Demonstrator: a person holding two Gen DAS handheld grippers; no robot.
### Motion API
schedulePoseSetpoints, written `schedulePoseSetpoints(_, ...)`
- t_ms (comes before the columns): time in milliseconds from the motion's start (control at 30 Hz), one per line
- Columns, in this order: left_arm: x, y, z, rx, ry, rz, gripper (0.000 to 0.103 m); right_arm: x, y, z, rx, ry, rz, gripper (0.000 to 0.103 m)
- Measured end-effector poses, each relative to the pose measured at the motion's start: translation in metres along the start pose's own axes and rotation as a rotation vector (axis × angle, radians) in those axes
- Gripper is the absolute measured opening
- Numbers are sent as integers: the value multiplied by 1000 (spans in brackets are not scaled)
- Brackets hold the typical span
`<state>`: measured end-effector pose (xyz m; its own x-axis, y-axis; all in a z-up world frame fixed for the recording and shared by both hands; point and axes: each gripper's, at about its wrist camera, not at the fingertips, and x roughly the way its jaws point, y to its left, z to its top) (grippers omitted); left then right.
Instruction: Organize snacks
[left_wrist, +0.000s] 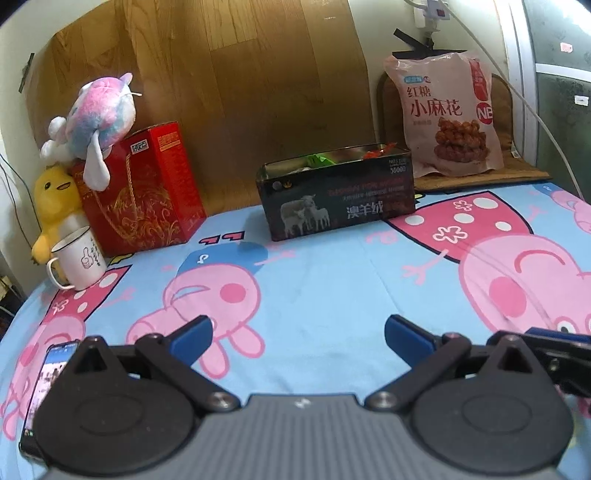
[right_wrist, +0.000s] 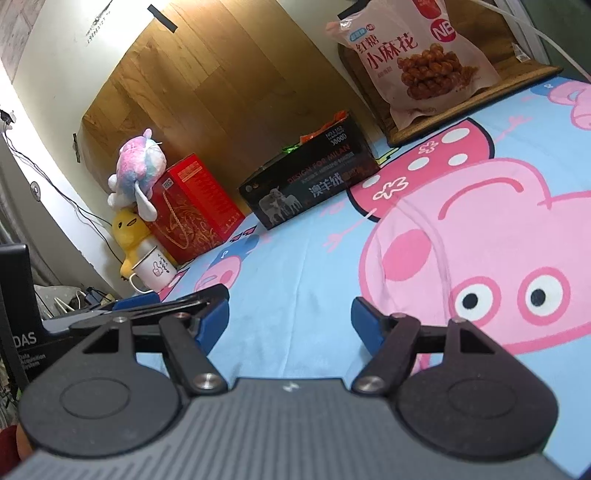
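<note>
The snack tin (left_wrist: 336, 195), a dark open-topped rectangular box printed with sheep, stands on the bed sheet (left_wrist: 332, 295) against the wooden panel (left_wrist: 221, 74). All positions below are given relative to this tin. Red and green snack wrappers (left_wrist: 380, 149) show above its rim.

- Snack bag (left_wrist: 447, 118): a pink bag of fried dough twists, right of the tin and slightly behind it, leaning upright on a brown mat (left_wrist: 524, 166).
- Red gift box (left_wrist: 147, 188): left of the tin, well apart from it, also at the wooden panel.
- Pink-and-blue plush toy (left_wrist: 99, 114): on top of the red gift box.
- Yellow plush duck (left_wrist: 55, 203): further left, touching the red gift box.
- White mug (left_wrist: 79, 258): in front of the duck, left of the tin.
- Smartphone (left_wrist: 44, 387): flat on the sheet, far forward and left of the tin.

Left gripper (left_wrist: 298, 338): in front of the tin, well apart from it. Its jaws stand at full spread with nothing between them.

Right gripper (right_wrist: 290, 321): forward and right of the tin, just beside the left gripper. Its jaws are partly spread and hold nothing.
</note>
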<state>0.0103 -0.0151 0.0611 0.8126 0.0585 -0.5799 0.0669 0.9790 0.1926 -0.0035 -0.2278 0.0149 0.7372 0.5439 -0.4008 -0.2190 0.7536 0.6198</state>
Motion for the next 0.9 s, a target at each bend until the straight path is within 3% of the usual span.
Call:
schedulePoseSetpoints(267,-4,-3,-1,-3,-5,-14,103,-7,-1,0,4,-23,-3,75)
schedulePoseSetpoints(567,-4,-11,-4,36,1,25,103,-9,-3,-2,15,-32,-13,75)
schedulePoseSetpoints(900,1,-14,-10,43,35,7,103,-14,-4,-3,15,-81,-51,82)
